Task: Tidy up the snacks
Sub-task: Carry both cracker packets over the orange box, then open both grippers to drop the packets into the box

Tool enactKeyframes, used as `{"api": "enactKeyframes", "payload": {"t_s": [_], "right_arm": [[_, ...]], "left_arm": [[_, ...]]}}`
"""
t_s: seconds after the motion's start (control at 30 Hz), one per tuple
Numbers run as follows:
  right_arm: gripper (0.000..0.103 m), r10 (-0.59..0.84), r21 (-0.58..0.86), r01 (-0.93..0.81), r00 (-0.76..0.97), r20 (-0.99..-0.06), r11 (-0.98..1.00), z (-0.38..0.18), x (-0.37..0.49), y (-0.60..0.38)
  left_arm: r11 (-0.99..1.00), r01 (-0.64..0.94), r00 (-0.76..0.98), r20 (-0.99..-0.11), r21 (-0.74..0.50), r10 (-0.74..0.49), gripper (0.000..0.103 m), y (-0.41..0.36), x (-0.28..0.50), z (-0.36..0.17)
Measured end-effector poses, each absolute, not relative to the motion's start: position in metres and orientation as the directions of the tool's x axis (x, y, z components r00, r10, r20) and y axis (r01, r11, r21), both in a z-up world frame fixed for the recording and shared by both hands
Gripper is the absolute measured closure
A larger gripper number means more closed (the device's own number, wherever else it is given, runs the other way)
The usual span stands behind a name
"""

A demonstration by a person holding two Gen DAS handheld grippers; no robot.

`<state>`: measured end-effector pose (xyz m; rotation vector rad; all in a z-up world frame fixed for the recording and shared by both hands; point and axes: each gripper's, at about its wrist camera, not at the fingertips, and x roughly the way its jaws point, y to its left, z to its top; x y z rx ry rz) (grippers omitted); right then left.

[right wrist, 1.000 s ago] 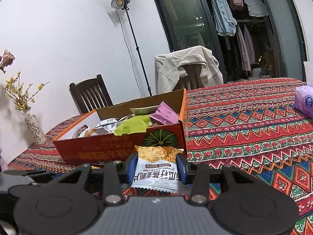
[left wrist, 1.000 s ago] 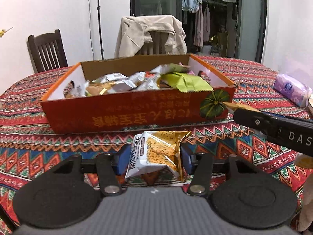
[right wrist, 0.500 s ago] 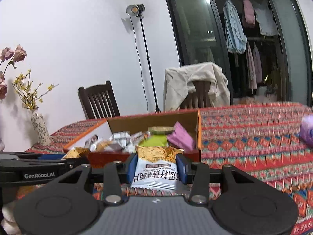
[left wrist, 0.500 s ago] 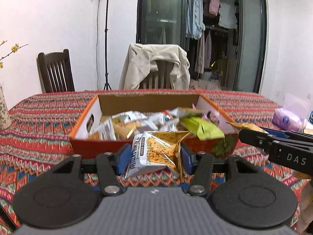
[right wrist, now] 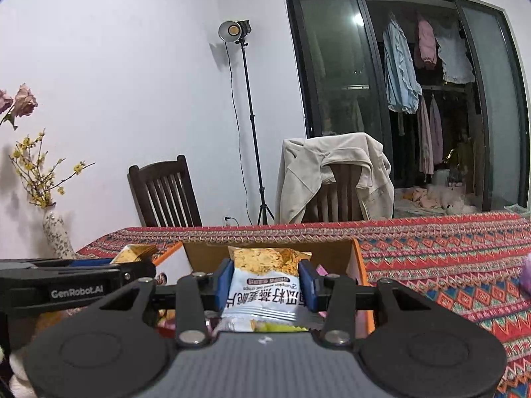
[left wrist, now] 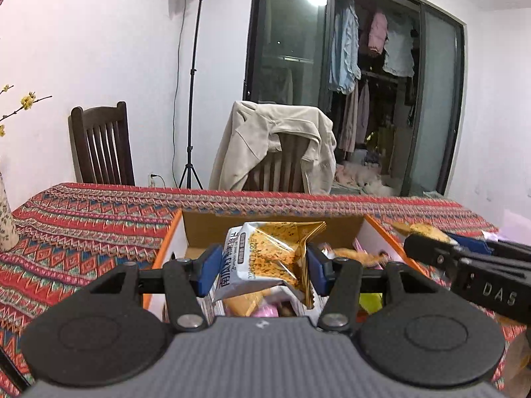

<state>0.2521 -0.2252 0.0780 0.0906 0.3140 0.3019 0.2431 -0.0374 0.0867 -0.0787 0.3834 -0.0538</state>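
Note:
My left gripper (left wrist: 262,267) is shut on a white and gold snack packet (left wrist: 265,258), held above the near part of an orange cardboard box (left wrist: 169,242) with several snack packets inside. My right gripper (right wrist: 265,280) is shut on a second white and gold snack packet (right wrist: 264,285), also over that cardboard box (right wrist: 360,265). In the left wrist view the right gripper (left wrist: 428,248) reaches in from the right with its packet. In the right wrist view the left gripper (right wrist: 139,262) comes in from the left with the gold packet end showing. Most of the box's contents are hidden behind the gripper bodies.
The box stands on a table with a red patterned cloth (left wrist: 83,219). A vase with flowers (right wrist: 56,232) stands at the table's left end, a purple pack (right wrist: 526,277) at the right. Behind the table are a dark wooden chair (left wrist: 101,146), a chair draped with a beige jacket (left wrist: 275,146) and a light stand (right wrist: 247,116).
Both grippers have risen and moved forward with their packets, from in front of the box's near wall to over it. The grips have not changed.

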Motion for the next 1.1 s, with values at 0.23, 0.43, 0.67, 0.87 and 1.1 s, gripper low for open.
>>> {"api": "enactKeyframes", "payload": {"t_s": [0.23,0.43,0.67,0.87,1.1], "right_arm": [[0.061,0.278,0.116,-0.255,0.917,-0.286,0.96,0.079,0.289,-0.203],[0.061,0.243,0.088,-0.227,0.931,-0.272,0.97,0.063,0.31,-0.193],[0.061,0.24,0.083,-0.226,0.928,-0.285,0.971,0.046,0.319,-0.196],[0.053,0.245,0.104,-0.224,0.922,-0.298,0.969,0.041,0.32,-0.199],[0.003,0.222,0.104,-0.201,0.934,-0.279,0.974,0.039,0.317,-0.202]], "left_arm": [[0.992,0.001,0.936,-0.349,-0.126,-0.046,0.048,-0.022,0.28,0.092],[0.99,-0.024,0.937,-0.348,-0.135,-0.025,0.048,-0.011,0.301,0.069],[0.994,-0.035,0.929,-0.369,-0.102,-0.005,0.046,-0.011,0.313,0.052],[0.992,-0.04,0.953,-0.302,-0.122,0.001,0.011,-0.008,0.302,0.053],[0.983,-0.068,0.963,-0.271,-0.172,0.019,0.0,-0.001,0.3,0.055]]}}
